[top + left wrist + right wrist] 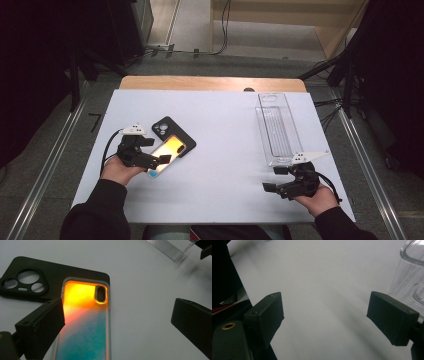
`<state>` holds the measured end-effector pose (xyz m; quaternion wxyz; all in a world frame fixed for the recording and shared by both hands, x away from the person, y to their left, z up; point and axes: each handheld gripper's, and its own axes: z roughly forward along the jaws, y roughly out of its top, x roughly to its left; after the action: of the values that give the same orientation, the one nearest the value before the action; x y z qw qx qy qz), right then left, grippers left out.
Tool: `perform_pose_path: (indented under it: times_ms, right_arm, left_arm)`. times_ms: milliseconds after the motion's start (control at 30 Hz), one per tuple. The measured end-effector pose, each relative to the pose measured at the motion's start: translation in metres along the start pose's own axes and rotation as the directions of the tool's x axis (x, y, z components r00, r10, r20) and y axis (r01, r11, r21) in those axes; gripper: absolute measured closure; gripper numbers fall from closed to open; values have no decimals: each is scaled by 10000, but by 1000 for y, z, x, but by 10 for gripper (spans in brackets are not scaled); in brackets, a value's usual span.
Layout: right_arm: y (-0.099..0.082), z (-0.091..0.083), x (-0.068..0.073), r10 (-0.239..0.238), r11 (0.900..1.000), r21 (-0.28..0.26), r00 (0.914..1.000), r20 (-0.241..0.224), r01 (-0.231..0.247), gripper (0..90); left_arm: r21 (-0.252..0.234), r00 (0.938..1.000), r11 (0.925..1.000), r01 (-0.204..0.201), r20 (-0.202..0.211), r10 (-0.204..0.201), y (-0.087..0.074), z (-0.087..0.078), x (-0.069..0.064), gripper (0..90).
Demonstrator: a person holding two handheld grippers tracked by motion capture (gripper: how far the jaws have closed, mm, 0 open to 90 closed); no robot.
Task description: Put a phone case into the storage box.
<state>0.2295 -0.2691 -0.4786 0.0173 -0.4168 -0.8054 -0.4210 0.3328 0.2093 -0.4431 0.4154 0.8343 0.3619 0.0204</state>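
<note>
Evidently a release step: the left gripper (pixel 150 156) gapes wide over the orange-to-teal translucent phone case (pixel 167 155), lying free, overlapping the black rubbery phone case (pixel 172 132) at its eleven o'clock. The right gripper (pixel 275 179), wide and empty, waits near the clear plastic tray (pixel 276 127); next likely regrasp.

No readable text, label, brand, number or sign anywhere. None on the orange-and-teal phone case (pixel 85 325), the black phone case (pixel 50 277) or the clear plastic tray (pixel 276 129), and none on the white table (pixel 220 170).
</note>
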Motion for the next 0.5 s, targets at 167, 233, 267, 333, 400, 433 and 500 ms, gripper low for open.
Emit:
perform_pose_path:
  times_ms: [167,233,267,333,400,433,500]
  right_arm:
    - [0,-1,0,-31,9999,-115,10000,42,32,122]
    - [0,-1,0,-23,9999,-106,10000,49,24,122]
    - [0,-2,0,-34,10000,-91,10000,44,35,122]
    - [0,-1,0,-35,9999,-97,10000,33,35,122]
    - [0,-2,1,-21,9999,-102,10000,5,21,122]
    - [0,-2,1,-15,10000,-96,10000,17,15,122]
    - [0,-2,0,-13,10000,-98,10000,24,13,122]
  left_arm:
    - [-85,9997,9998,-197,132,198,5,3,6,0]
    - [-233,9988,9990,-383,304,390,6,5,8,0]
    - [-233,9988,9990,-383,304,390,6,5,8,0]
    - [-212,9984,9989,-419,382,427,6,10,10,0]
    - [-87,9980,9984,-551,305,554,5,12,9,0]
    - [-22,9976,9981,-617,319,617,5,13,9,0]
    - [66,9979,9983,-587,285,585,4,14,9,0]
